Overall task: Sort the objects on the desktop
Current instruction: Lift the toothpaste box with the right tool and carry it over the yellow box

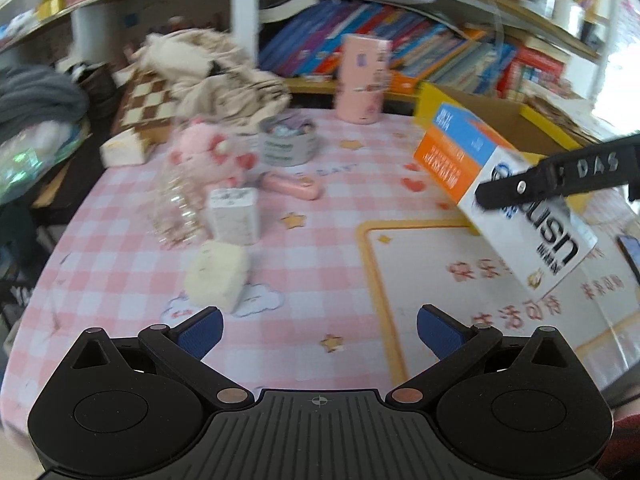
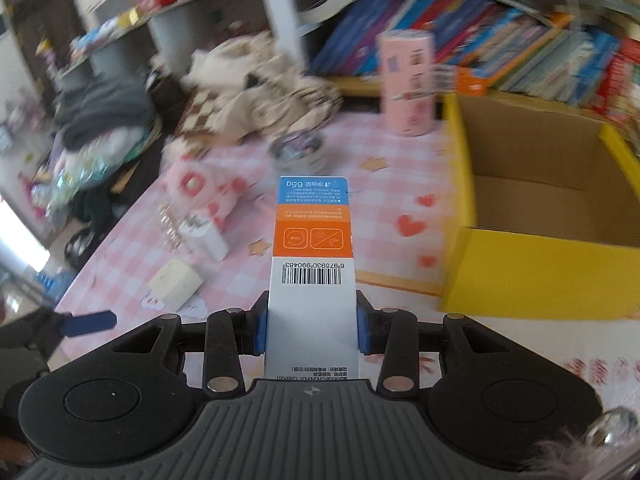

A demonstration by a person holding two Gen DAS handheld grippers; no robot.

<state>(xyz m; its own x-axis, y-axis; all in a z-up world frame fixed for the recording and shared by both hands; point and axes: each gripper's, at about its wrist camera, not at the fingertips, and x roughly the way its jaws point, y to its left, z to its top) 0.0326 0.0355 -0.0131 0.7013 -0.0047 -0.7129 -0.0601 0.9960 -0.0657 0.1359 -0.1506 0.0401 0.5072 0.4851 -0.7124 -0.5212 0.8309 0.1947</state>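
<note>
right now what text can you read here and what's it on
"6 975930 990483": barcode on the long box clamped in the right tool.
"65g", upside down: blue end of that box.
"DAS": right tool's finger.
Box's big side lettering, table mat characters, book spines: too blurred to read.

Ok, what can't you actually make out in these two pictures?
- Yellow box: its floor nearest the camera is hidden by its own front wall in the right wrist view; in the left wrist view the held carton covers most of it.
- Grey tin: contents too blurred in both views.
- Carton's rear end: hidden under the right gripper.
- Shelf books: titles blurred.
</note>
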